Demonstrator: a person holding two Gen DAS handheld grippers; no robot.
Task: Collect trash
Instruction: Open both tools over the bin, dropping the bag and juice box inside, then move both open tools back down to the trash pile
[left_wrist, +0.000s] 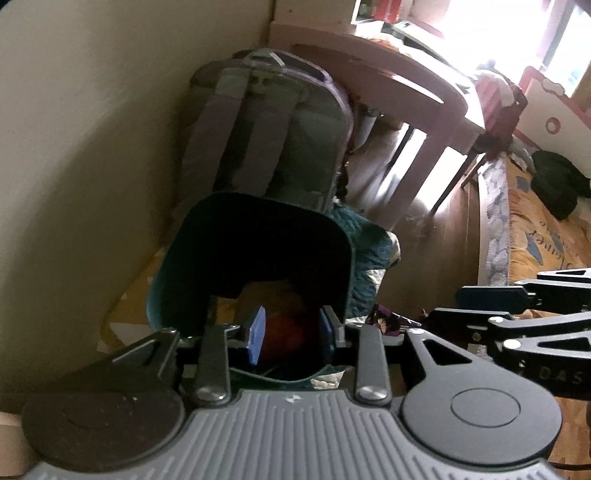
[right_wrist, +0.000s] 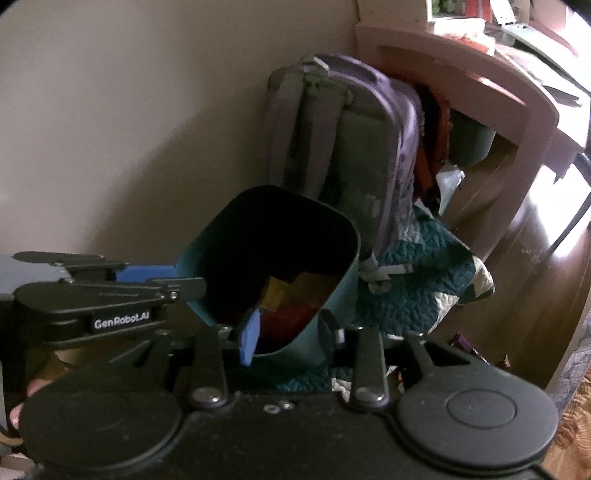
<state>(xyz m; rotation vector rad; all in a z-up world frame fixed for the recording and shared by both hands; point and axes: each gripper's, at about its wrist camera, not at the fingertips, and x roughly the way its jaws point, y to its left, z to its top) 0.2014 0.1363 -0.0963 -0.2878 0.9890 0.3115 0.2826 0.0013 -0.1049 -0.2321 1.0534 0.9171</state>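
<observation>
Teal bin on quilt by wall, backpack behind — trash inside. Left gripper and right gripper over bin — both released, nothing held.

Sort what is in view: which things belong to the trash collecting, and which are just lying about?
Part of the job:
- teal bin, with red and yellow scraps inside
- left gripper, jaws apart over the bin
- right gripper, jaws apart, nothing gripped
- purple wrapper on the floor, possibly trash

Just lying about:
- backpack
- quilt
- desk
- bed
</observation>
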